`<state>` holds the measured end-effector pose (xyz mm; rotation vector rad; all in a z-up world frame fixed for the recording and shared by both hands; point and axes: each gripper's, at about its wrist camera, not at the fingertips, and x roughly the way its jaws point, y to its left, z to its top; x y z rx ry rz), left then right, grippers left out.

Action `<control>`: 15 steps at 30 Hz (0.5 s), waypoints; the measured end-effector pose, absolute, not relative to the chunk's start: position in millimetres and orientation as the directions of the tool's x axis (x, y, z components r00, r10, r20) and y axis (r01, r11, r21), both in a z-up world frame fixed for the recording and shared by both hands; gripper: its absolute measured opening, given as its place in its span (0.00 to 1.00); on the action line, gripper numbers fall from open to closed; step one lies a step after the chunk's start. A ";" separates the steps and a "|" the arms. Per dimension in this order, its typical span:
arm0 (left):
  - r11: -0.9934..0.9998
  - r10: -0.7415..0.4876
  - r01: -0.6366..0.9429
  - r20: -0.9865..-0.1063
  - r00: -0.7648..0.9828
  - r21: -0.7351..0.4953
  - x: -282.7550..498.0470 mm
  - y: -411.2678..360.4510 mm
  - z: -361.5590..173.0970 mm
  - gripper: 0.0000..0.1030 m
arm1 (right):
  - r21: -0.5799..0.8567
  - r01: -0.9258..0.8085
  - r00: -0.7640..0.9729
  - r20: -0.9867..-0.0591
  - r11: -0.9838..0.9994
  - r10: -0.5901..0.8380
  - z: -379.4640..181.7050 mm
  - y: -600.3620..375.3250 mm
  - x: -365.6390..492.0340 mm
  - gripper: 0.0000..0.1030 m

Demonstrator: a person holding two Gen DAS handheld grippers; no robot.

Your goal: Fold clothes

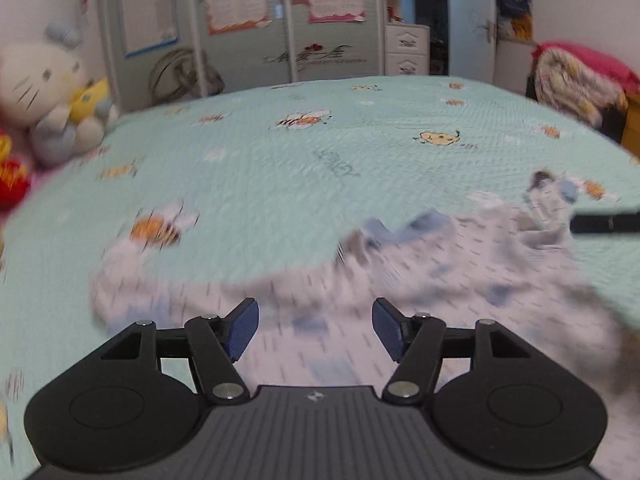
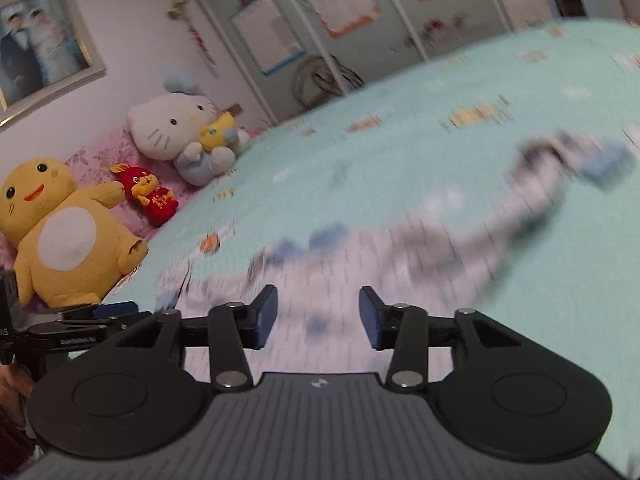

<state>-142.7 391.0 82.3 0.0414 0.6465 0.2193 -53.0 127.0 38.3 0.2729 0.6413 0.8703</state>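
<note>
A pale lilac garment (image 1: 420,280) with small dashes and blue trim lies crumpled on the mint green bedspread (image 1: 280,168), blurred by motion. My left gripper (image 1: 315,330) stands open just above its near edge, with nothing between the blue pads. In the right wrist view the same garment (image 2: 400,248) stretches from below the fingers to the upper right. My right gripper (image 2: 318,318) is open over the cloth, and its pads grip nothing. A thin black part of the right gripper (image 1: 604,222) enters the left wrist view at the right edge.
Plush toys line the bed's left side: a white cat (image 2: 176,128), a yellow figure (image 2: 60,232) and a small red one (image 2: 150,196). Wardrobe doors (image 1: 240,28) with posters stand behind the bed. A folded quilt pile (image 1: 576,76) sits at the far right.
</note>
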 end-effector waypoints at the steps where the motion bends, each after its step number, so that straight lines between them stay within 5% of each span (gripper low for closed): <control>1: 0.977 0.214 -0.168 -0.598 0.773 0.132 -126.4 396.0 77.6 0.64 | 0.441 -0.647 0.465 -0.418 0.622 0.780 38.4 138.7 -36.7 0.47; 7: 0.965 0.197 -0.036 -0.621 0.758 0.262 -48.4 409.0 50.7 0.65 | 0.258 -0.784 0.379 -0.521 0.564 0.765 41.2 204.4 36.3 0.52; 14: 0.980 0.077 0.073 -0.697 0.713 0.183 3.2 426.8 29.9 0.64 | 0.237 -0.831 0.244 -0.659 0.504 0.712 10.0 235.7 77.1 0.51; 15: 0.984 0.052 0.083 -0.707 0.705 0.155 6.6 430.4 27.0 0.58 | 0.253 -0.832 0.221 -0.664 0.493 0.714 5.9 236.3 79.9 0.49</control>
